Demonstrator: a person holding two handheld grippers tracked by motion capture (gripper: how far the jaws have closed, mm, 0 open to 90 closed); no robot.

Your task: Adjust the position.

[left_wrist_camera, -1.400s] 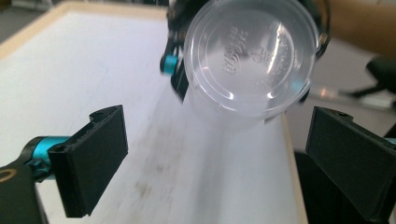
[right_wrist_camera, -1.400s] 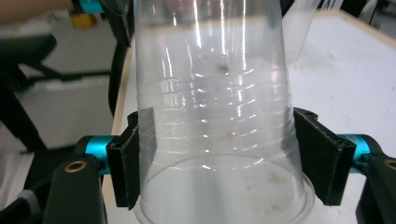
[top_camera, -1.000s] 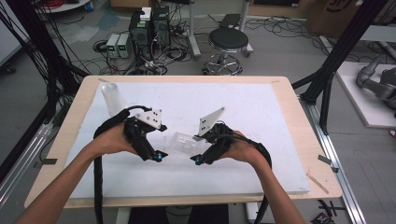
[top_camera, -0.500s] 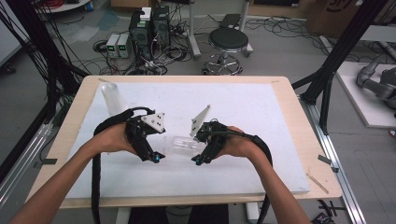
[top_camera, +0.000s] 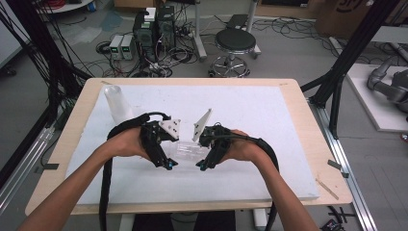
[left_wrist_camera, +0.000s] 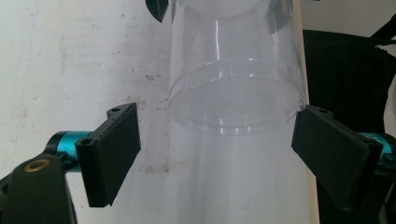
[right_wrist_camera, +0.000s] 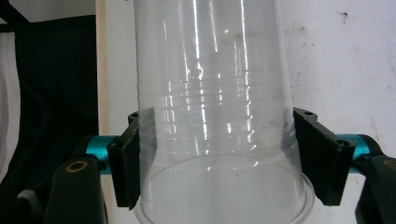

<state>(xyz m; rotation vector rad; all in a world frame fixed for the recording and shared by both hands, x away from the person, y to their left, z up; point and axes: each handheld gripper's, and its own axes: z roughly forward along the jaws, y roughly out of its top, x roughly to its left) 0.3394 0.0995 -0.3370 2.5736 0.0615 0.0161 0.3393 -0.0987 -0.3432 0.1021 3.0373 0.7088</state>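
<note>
clear plastic cup [top_camera: 188,149] lies sideways above the tabletop [top_camera: 269,125] between both hands, long axis left-right. right gripper [right_wrist_camera: 229,158] jaws clamped on its wall near the rim. left gripper [left_wrist_camera: 217,154] jaws wide open, flanking the base end, left one apart, right one close, not gripping.

**Clear cup between wide-set jaws**

A clear plastic cup [left_wrist_camera: 236,88] hangs in the upper middle of the frame, its round base toward the camera. The left gripper [left_wrist_camera: 217,154] has its two black jaws spread wide at lower left and lower right; the right jaw sits just beside the cup's base, the left one apart from it. Behind lies a white, speckled surface [left_wrist_camera: 70,60], with black material at the right edge.
</note>
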